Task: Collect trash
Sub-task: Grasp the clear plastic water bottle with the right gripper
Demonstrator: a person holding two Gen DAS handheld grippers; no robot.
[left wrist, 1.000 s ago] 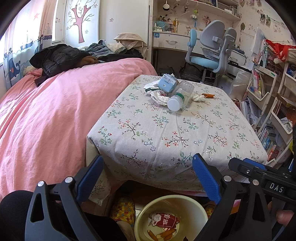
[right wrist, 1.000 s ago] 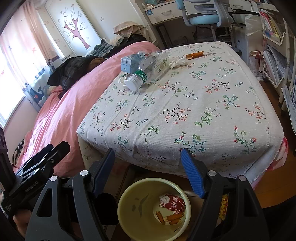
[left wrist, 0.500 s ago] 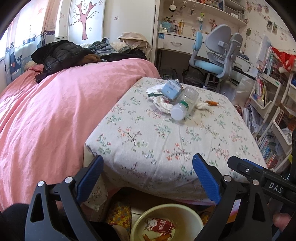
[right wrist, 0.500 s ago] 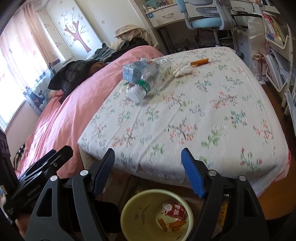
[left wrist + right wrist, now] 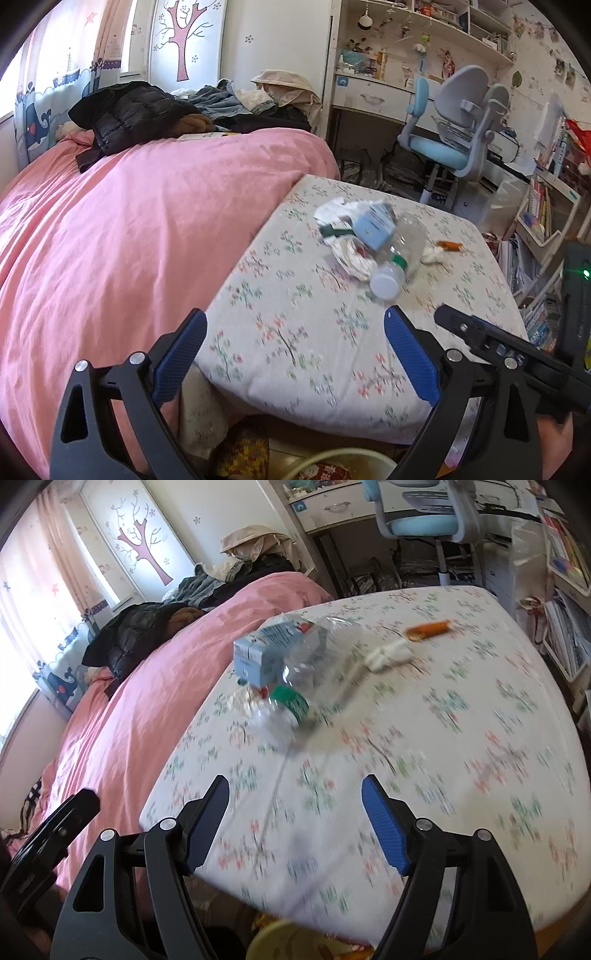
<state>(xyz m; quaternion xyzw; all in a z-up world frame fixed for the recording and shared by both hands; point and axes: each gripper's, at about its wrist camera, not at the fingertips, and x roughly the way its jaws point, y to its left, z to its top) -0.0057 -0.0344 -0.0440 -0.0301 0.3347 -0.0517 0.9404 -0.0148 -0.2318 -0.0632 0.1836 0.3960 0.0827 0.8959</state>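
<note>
Both grippers empty, fingers apart: left gripper [image 5: 293, 354], right gripper [image 5: 295, 821].
Trash heap at 12 o'clock from right gripper, on flowered table [image 5: 461, 738]: clear bottle [image 5: 314, 664] leans on blue carton [image 5: 264, 655]; tissue wad [image 5: 389, 653] and orange wrapper [image 5: 430, 628] at 1 o'clock.
Risk: bottle is round and smooth, can roll or slip out under off-centre squeeze.
Risk: carton knocked toward pink bed [image 5: 155, 686].
Yellow bin [image 5: 280, 941] at 6 o'clock, mostly hidden; drop may miss.

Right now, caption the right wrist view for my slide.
Open right claw nears plastic bottle, blue carton on floral table.
</note>
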